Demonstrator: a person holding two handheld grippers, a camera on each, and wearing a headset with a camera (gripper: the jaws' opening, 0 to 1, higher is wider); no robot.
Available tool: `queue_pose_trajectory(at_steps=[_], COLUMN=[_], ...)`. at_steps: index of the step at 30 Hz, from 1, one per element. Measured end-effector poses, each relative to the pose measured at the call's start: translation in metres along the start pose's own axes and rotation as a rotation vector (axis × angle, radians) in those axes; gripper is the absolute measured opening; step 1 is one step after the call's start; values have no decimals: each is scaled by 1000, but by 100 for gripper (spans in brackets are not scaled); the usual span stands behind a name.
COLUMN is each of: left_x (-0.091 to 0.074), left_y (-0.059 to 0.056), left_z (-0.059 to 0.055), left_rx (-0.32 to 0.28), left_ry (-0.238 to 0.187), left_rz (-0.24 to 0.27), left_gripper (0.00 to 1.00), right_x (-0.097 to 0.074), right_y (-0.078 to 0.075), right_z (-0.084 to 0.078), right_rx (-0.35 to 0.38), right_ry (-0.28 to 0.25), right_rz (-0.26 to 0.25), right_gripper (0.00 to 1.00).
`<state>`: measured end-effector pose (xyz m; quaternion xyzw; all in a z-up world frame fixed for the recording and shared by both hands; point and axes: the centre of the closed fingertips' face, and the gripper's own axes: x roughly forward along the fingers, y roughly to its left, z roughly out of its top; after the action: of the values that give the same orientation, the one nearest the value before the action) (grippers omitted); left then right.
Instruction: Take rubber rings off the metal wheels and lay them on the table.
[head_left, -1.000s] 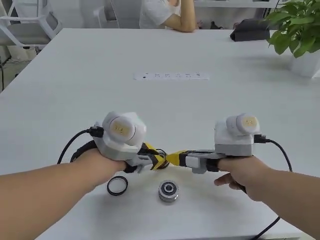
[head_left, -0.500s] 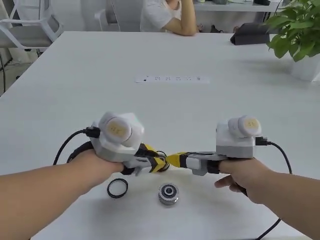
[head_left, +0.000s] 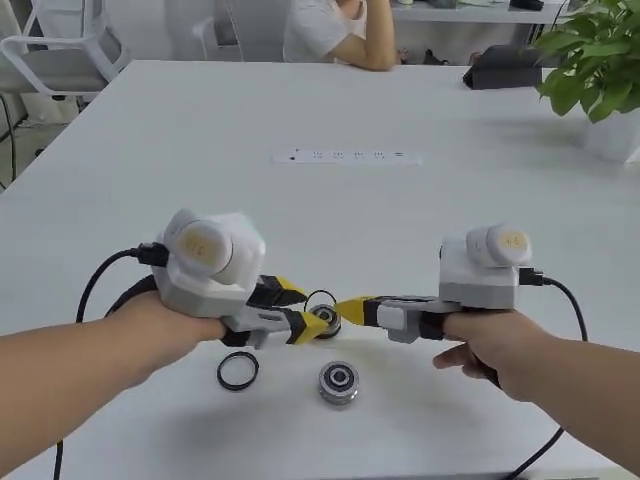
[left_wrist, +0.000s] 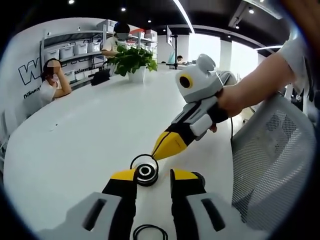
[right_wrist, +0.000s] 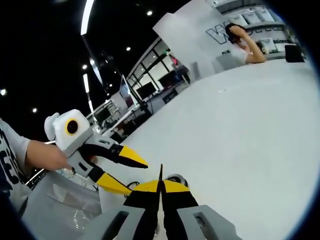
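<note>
A small metal wheel (head_left: 324, 320) (left_wrist: 146, 173) (right_wrist: 176, 179) sits at the tips of my left gripper (head_left: 308, 310) (left_wrist: 152, 175) (right_wrist: 137, 176). The yellow jaws stand apart, and only one touches the wheel. A thin black rubber ring (head_left: 318, 295) (left_wrist: 145, 155) (right_wrist: 161, 172) loops up off the wheel. My right gripper (head_left: 340, 310) (right_wrist: 161, 185) (left_wrist: 157, 150) is shut on that ring, coming in from the right. On the table in front lie a loose rubber ring (head_left: 219, 371) (left_wrist: 150, 226) and a second metal wheel (head_left: 338, 382).
The white table (head_left: 200, 150) stretches far ahead, with a power strip (head_left: 345, 155) lying in its middle. A potted plant (head_left: 595, 60) and a black bag (head_left: 510, 65) stand at the far right. A person (head_left: 335, 30) sits at the far end. Cables trail from both grippers.
My left gripper has drawn back to the left and its jaws have spread apart. The wheel and the stretched ring now show between the two grippers. The right gripper has held its place.
</note>
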<state>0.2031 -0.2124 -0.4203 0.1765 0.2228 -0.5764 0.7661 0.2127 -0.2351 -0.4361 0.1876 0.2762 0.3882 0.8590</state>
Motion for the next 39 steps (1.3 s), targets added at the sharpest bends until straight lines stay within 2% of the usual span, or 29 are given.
queue_pose_trajectory(at_steps=[5,17,20,28,36,39], left_x=[-12,-48,-56,-72,-84,-89], left_y=[0,-5,-6,-13,-11,-10], left_z=[4,-3,-4,-15,-22,-25], left_rx=[-4,-25,-11,-2,-14,0], left_ry=[-21,-49,-51,-45,-43,-40], left_rz=[5,14,23,31,48,61], left_gripper=[27,37,39,47,52,54], right_x=[0,5,8,17,28,33], right_y=[3,20,25,39,55,61], right_z=[2,3,1,-6,-13,-16], right_rx=[3,18,18,13,13,11], right_ry=[-5,-1,8,41,73,85], right_rz=[6,51,67,106,145,156], right_gripper=[0,0,0,0,0,0])
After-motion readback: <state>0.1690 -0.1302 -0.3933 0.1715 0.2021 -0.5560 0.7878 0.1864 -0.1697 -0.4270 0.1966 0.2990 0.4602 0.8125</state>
